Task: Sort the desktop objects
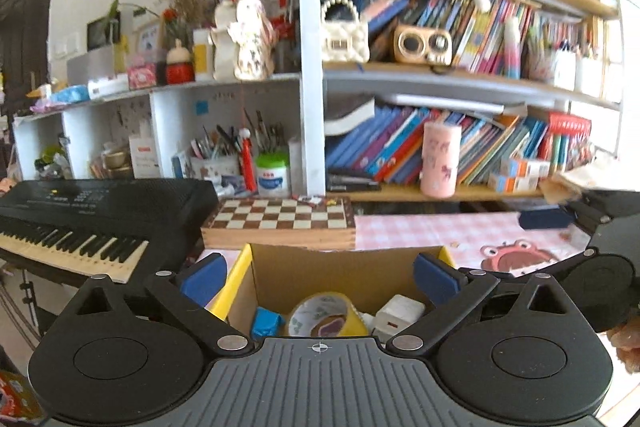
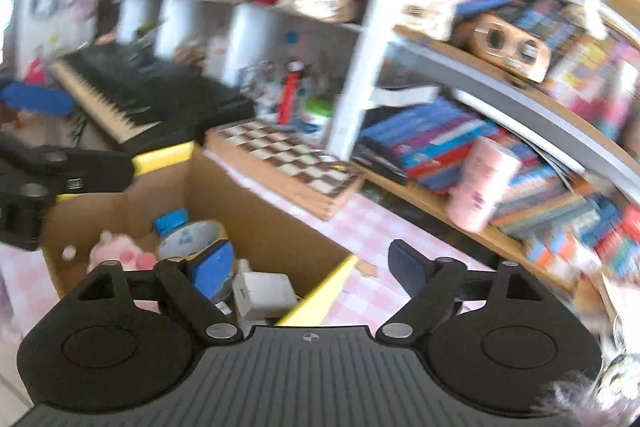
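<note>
Left gripper (image 1: pixel 318 277): jaws spread wide, blue pads standing apart over the box, nothing between them and nothing touched.
Left pads: one blue pad (image 1: pixel 199 279) sits outside the box's yellow left edge, the other just above its right corner.
Right gripper (image 2: pixel 310 267): jaws well open and empty; picture is blurred, yet the gap between the pads is plain.
Right pads: one blue pad (image 2: pixel 212 269) hangs over the box's inside, in front of the tape; the other lies beyond the box's yellow right edge, above the pink checked cloth (image 2: pixel 360 223).
Box (image 1: pixel 344 269): open cardboard carton with yellow flap edges, standing on the cloth, just in front of the chessboard (image 1: pixel 280 219).
Tape (image 1: pixel 326 315): yellow roll inside the box, tilted, near its middle.
Blue thing (image 1: pixel 265 321): inside the box, just left of the tape; what it is cannot be told.
White block (image 1: pixel 398 317): inside the box, just right of the tape.
Pink plush (image 2: pixel 120 253): inside the box, at its left side, seen only from the right wrist.
Keyboard (image 1: pixel 80 223): black piano keys left of the box, touching the chessboard's left end.
Pink cup (image 1: pixel 440 159): upright on the lowest shelf, behind and right of the box.
Other gripper: the left one's dark body (image 2: pixel 44 183) shows beside the box's left wall.
</note>
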Motion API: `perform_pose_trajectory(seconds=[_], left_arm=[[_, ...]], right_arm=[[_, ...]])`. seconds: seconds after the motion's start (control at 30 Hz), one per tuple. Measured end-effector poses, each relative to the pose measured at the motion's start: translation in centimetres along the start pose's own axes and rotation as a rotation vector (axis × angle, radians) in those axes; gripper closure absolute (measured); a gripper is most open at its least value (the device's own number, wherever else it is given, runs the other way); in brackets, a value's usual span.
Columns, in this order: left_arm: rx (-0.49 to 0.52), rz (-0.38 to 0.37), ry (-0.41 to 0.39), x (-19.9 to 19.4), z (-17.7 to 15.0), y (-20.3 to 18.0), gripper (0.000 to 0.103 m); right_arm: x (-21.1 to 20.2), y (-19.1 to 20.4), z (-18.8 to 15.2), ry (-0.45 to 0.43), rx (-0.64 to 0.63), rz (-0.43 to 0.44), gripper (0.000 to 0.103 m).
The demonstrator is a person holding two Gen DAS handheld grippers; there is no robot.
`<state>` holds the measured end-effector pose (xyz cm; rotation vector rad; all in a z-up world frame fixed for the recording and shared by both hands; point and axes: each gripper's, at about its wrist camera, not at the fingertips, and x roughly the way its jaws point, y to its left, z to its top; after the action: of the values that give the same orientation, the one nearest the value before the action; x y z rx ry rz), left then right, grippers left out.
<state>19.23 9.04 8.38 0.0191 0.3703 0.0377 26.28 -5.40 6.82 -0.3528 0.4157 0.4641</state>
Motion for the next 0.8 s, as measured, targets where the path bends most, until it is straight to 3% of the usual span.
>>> perform_pose_trajectory(seconds=[0.23,0.4,0.8], left_arm=[[-0.02,-0.013,-0.012,-4.1,-2.2,-0.1,0.001],[0.041,0.024,-0.026,-6.8,-4.1,-0.8,0.001],[0.043,-0.019,0.041,-10.9,-8.3,-2.1,0.001]], right_arm=[[-4.7,0.4,-2.9,-0.018,0.182,-0.111,0.019],[-8.3,1.7,-5.0,-0.023,0.27,-0.176,0.019],[-15.4,5.3,-10.8,0.042,0.364,-0.291,0.019]])
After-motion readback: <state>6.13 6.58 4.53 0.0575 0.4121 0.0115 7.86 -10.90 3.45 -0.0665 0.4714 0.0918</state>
